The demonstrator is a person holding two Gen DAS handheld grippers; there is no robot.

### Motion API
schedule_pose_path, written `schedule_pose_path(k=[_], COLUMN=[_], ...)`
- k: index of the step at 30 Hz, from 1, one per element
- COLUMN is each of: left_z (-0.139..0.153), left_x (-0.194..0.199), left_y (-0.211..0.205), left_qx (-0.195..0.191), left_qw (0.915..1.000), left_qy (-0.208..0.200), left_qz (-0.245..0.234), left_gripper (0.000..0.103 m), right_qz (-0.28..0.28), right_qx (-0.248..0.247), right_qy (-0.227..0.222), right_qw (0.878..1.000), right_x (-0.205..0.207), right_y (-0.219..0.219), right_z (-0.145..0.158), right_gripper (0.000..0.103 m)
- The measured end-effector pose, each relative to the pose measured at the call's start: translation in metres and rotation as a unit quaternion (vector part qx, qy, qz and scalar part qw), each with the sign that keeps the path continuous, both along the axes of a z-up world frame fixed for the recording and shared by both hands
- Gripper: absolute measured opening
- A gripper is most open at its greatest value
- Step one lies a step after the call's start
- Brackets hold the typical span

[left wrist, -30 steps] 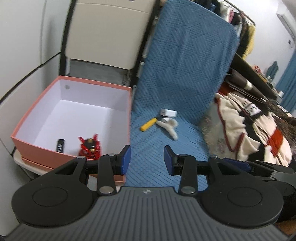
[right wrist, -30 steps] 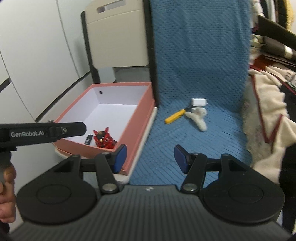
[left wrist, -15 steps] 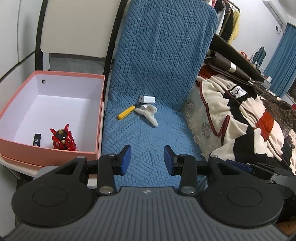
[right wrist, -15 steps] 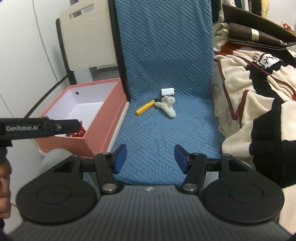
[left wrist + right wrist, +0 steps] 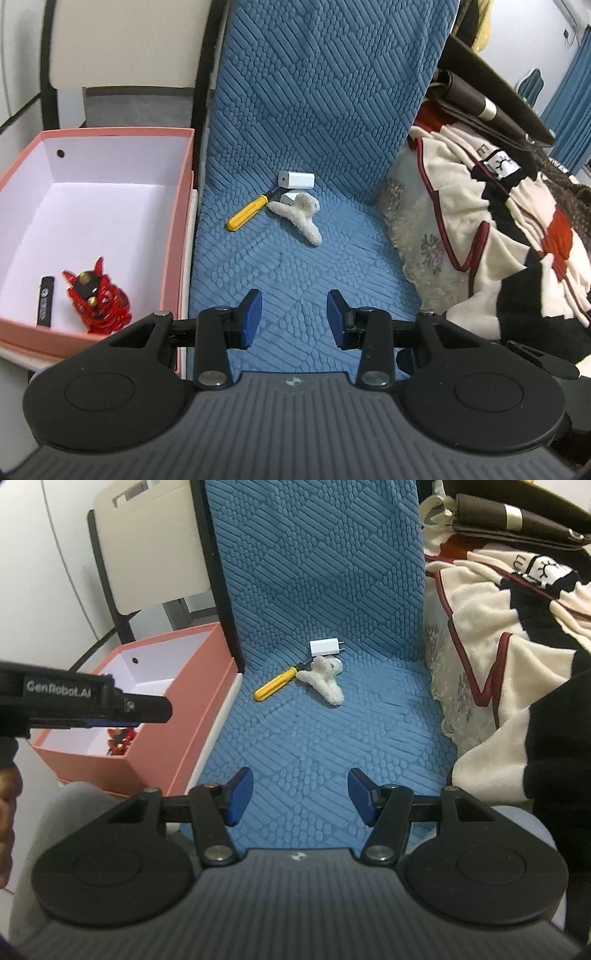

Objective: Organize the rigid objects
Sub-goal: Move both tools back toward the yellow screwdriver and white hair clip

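Note:
A yellow-handled screwdriver, a white charger plug and a fluffy white hair claw lie together on the blue quilted seat. A pink box stands left of the seat and holds a red figurine and a small black stick. My left gripper is open and empty, well short of the objects. My right gripper is open and empty over the seat's front.
A beige chair back stands behind the box. A cream, black and red blanket is piled along the seat's right side. The left gripper's body crosses in front of the box in the right wrist view.
Both grippers have swung right, away from the box and toward the seat. The seat objects now sit nearer the middle of both views. Both stay open.

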State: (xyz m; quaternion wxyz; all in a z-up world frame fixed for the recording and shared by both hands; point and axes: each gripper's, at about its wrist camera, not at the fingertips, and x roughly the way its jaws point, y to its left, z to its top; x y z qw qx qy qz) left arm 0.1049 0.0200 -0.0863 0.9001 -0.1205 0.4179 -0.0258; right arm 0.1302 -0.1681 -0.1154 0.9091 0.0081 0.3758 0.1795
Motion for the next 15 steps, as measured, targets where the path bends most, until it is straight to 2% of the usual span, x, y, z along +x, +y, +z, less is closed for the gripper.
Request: schedule_pose_path(k=[15], left_z=[-0.053], left_x=[0.117], left_y=[-0.004], left_qx=[0.008], left_qw=[0.9991], left_qy=[0.040], left_qz=[-0.005], left_gripper=[0.044], right_qz=[-0.006], right_qx=[0.000], right_qy=[0.010], right_qw=[1.000], right_x=[0.087], right_y=[0.011], right_z=[-0.045], right_gripper=[0.060])
